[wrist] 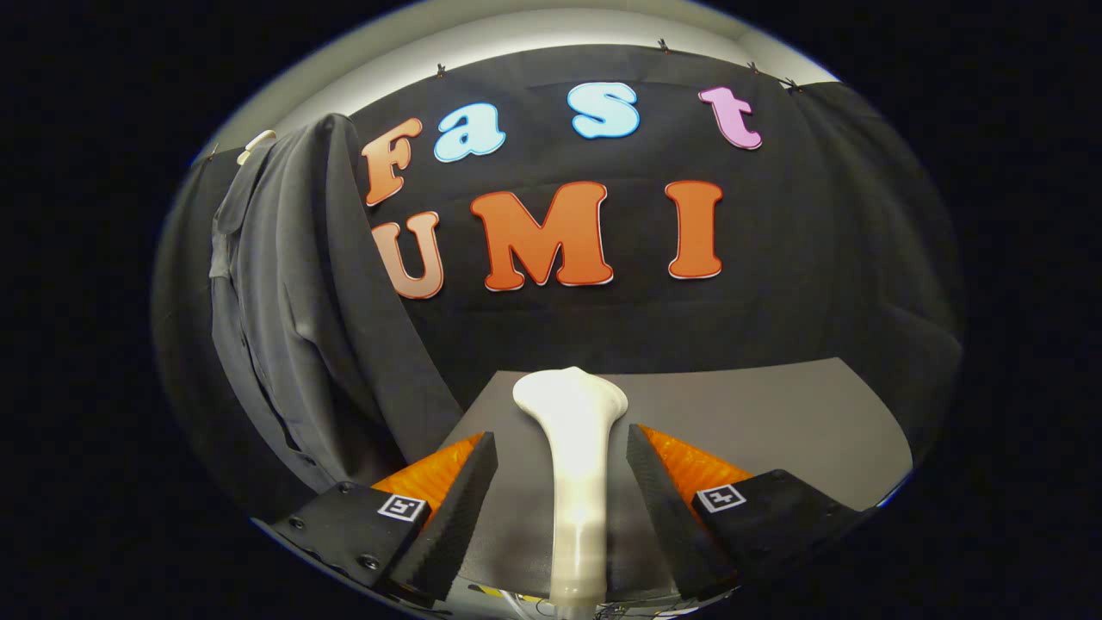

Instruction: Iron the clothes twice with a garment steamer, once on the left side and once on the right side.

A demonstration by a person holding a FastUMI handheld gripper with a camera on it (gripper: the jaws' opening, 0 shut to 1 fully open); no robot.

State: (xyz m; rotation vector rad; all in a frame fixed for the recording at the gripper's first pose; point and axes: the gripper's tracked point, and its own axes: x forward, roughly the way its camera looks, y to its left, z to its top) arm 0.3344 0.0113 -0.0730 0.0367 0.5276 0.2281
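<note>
White steamer [575, 448] btwn claw [561, 461] fingers, gap each side, released | grey shirt [293, 293] hangs left | no legible labels

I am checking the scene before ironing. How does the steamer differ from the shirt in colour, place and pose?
The steamer is white and glossy; the shirt is dark grey cloth. The steamer stands upright over the grey table, between the fingers of the open gripper, which do not press it; the shirt hangs off to the left against the booth wall.
</note>
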